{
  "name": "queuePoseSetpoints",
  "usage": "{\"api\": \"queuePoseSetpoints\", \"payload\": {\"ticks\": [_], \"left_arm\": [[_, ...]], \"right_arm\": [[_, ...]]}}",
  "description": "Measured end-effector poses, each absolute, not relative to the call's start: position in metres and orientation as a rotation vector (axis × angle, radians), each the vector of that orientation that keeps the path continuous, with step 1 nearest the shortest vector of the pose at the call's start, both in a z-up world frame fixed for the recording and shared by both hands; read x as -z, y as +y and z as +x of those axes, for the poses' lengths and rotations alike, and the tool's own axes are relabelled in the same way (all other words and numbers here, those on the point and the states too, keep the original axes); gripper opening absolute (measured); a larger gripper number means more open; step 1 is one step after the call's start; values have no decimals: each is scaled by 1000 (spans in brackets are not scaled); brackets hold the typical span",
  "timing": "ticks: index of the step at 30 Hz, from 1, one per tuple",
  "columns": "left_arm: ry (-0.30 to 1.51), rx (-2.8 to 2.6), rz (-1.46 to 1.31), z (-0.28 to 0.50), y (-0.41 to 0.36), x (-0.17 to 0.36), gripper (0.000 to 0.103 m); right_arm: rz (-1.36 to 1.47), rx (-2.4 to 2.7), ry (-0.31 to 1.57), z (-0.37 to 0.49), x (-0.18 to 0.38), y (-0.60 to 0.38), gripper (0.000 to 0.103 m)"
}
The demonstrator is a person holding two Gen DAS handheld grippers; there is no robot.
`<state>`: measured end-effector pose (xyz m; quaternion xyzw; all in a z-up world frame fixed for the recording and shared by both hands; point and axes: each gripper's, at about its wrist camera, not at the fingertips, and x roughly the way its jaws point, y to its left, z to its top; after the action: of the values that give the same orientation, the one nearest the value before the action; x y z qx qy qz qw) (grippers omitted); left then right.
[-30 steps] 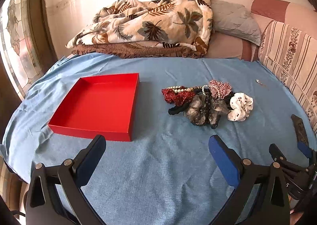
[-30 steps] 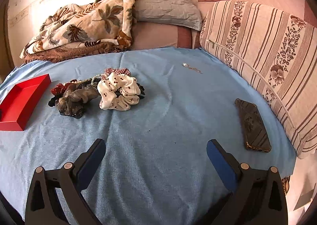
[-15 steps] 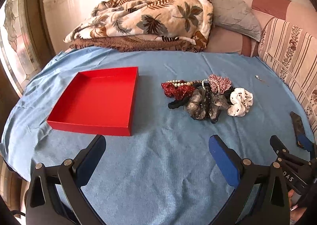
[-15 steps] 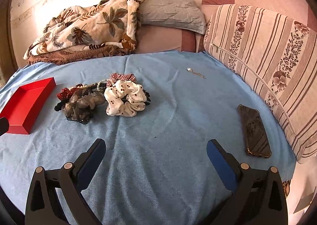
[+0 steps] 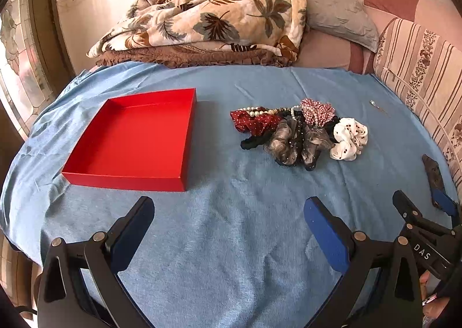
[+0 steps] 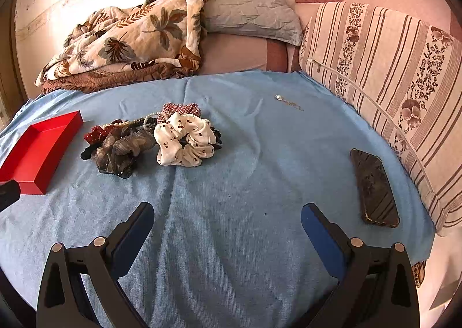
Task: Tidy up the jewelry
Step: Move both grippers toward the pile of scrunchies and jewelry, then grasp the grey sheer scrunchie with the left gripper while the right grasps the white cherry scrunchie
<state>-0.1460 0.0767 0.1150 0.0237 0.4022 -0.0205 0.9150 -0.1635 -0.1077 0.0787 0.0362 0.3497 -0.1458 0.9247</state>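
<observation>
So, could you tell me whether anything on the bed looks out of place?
Yes: a small silver trinket lies alone on the blue sheet, apart from the scrunchie and bead pile. The red tray holds nothing.

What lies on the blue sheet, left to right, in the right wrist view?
Red tray → grey scrunchie → white scrunchie → small pendant → phone.
</observation>
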Motion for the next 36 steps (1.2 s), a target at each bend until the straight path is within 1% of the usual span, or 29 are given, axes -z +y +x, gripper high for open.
{"api": "queuePoseSetpoints", "payload": {"ticks": [5,7,9,13,16,19,22,24,25,26,27,29,36], "left_arm": [[830,47,63,-145,74,-113,103],[833,51,66,-144,74,-112,100],[842,51,68,-140,75,-112,94],[871,80,32,-126,86,-113,94],[857,87,20,-115,89,-118,94],[850,105,37,-98,84,-118,94],[892,140,32,-74,73,-111,94],[919,174,15,-60,66,-104,94],[928,185,11,-55,63,-101,93],[937,195,11,-49,59,-97,90],[948,203,14,-42,53,-92,84],[976,222,18,-29,41,-83,78],[1039,243,-26,12,21,-49,77]], "right_arm": [[79,293,722,-163,-76,-110,103],[80,290,723,-162,-75,-110,103],[80,286,725,-161,-74,-110,103],[103,258,739,-155,-72,-114,103],[134,231,739,-146,-75,-120,102],[185,195,749,-130,-77,-130,97],[222,163,759,-113,-78,-136,87],[238,140,764,-102,-77,-139,84],[244,129,764,-97,-76,-140,83],[250,117,766,-92,-76,-141,81],[254,109,769,-86,-75,-142,80],[273,88,779,-74,-71,-146,79],[306,47,792,-38,-58,-153,79]]}}
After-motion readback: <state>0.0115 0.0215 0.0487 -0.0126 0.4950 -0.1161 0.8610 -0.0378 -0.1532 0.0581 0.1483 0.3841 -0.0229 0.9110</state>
